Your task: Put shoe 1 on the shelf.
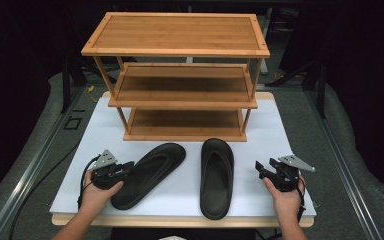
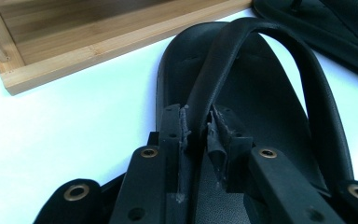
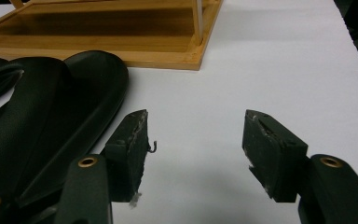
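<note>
Black rubber flip-flops lie side by side on the white table cover, both just in front of the bamboo shoe rack, which stands at the back of the table with three shelves. The left flip-flop lies at a slant, its toe end pointing toward the middle of the rack's lowest shelf and its heel end toward the person's left hand. The right flip-flop lies almost straight, with its toe end near the front edge of the same shelf; between the two sandals a strip of white cover is visible.

The left gripper is at the heel half of the left flip-flop. In the left gripper view its jaws stand narrow on both sides of the strap, and the worn pads press against this strap, so the strap is pinched between them. The sole appears to rest on the cover.

The right gripper is held by the right hand just beside the right flip-flop, on the side away from the other sandal. Its jaws are spread wide, with only white cover between them in the right gripper view, and the sandal's edge lies next to one jaw.
</note>
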The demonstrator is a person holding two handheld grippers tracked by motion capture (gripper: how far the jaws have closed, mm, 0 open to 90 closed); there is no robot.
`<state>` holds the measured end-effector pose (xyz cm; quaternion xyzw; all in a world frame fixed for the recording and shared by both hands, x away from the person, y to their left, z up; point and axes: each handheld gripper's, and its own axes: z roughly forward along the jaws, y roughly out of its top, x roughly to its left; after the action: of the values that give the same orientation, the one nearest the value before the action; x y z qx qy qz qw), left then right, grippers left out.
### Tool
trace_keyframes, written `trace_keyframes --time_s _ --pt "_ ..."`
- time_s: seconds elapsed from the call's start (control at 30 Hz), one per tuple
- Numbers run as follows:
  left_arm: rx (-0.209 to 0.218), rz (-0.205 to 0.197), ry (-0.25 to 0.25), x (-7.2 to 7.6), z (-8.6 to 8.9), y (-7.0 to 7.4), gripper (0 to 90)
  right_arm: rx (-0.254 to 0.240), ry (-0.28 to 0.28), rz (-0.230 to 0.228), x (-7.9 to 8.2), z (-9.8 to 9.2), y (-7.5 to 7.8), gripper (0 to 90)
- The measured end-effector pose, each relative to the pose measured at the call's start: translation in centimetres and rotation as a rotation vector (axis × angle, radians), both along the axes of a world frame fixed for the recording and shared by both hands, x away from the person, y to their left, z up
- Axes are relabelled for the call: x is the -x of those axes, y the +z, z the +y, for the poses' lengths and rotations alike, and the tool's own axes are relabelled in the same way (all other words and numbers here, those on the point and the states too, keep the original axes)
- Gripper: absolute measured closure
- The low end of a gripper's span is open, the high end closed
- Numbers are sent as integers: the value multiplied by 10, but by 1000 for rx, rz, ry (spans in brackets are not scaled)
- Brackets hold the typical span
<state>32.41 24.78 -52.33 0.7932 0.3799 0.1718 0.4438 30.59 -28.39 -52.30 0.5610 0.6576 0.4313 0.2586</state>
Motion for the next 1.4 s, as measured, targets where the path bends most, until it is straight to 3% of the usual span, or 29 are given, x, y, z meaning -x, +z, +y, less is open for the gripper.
trace_keyframes --time_s 0.17,0.43,0.53,0.7,0.93,1.4 --pt "17 28 -8 1 1 2 799 -10 0 1 0 -1 0 406" --pt "29 19 20 7 1 9 836 -14 2 1 0 -1 0 406" --pt "54 17 23 8 3 12 841 -15 2 2 0 -2 0 406" --pt "88 -10 31 12 6 20 845 -22 -3 4 0 -2 0 406" --pt "171 -40 43 21 12 35 845 -27 -1 7 0 -3 -1 407" --pt "263 -167 67 39 24 72 848 -36 -13 16 0 -3 -2 406"
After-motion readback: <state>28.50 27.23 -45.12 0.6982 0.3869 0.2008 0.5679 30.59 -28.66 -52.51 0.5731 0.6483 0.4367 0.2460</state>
